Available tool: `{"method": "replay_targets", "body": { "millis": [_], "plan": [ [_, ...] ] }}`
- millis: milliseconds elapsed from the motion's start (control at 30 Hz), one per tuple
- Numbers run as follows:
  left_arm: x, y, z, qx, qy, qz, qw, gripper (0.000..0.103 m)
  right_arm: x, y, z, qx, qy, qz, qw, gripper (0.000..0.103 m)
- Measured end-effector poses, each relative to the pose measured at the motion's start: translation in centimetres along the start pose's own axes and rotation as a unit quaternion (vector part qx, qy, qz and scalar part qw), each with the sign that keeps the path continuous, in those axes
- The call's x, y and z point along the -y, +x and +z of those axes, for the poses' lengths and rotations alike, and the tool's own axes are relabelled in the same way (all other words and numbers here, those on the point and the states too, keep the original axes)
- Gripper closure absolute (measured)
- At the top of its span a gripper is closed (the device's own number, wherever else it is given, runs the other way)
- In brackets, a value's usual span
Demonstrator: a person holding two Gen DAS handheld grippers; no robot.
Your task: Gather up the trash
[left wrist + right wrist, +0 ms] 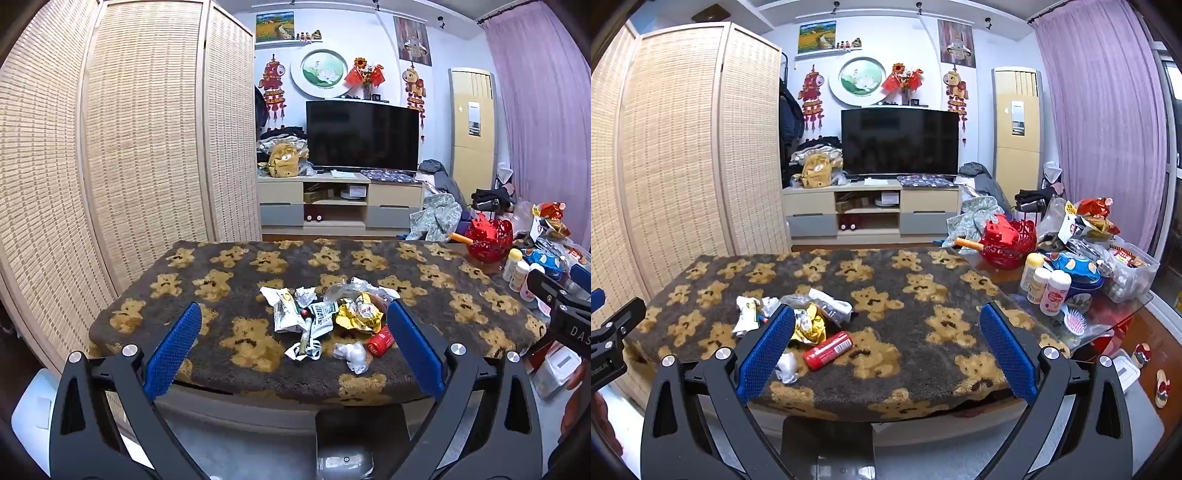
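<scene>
Crumpled wrappers (325, 310) and a small red can (380, 341) lie heaped mid-surface on a teddy-bear cover (229, 295). The left gripper (295, 350) and right gripper (886, 350) hover before it, jaws wide, empty. The can may roll; light wrappers may scatter.

Crumpled paper and glossy foil wrappers (325, 314) lie on shaggy cloth (229, 295); the red can (828, 350) looks like smooth metal.
</scene>
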State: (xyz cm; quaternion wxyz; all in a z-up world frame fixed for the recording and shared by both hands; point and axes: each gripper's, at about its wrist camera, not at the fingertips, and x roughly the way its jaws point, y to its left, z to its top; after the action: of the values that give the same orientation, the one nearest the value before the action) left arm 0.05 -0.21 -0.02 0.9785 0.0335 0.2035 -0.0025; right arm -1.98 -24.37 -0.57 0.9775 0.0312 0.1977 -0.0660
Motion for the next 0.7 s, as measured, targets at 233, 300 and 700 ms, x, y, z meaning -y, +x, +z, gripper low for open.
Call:
{"method": "replay_targets", "body": {
  "millis": [233, 300, 700],
  "plan": [
    [-0.7, -0.5, -0.4, 0.006, -0.018, -0.008, 0.9998, 0.008, 0.0, -0.1, 0.1, -0.002, 0.001, -0.001, 1.0, 0.003],
    [-0.4, -0.2, 0.1, 0.001, -0.02, -0.002, 0.9998, 0.008, 0.1, -0.1, 0.0, -0.002, 0.002, 0.001, 1.0, 0.003],
    [-0.3, -0.3, 0.1, 0.001, -0.015, -0.002, 0.9999, 0.008, -0.5, -0.1, 0.4, -0.005, 0.001, 0.003, 1.0, 0.003]
  ]
}}
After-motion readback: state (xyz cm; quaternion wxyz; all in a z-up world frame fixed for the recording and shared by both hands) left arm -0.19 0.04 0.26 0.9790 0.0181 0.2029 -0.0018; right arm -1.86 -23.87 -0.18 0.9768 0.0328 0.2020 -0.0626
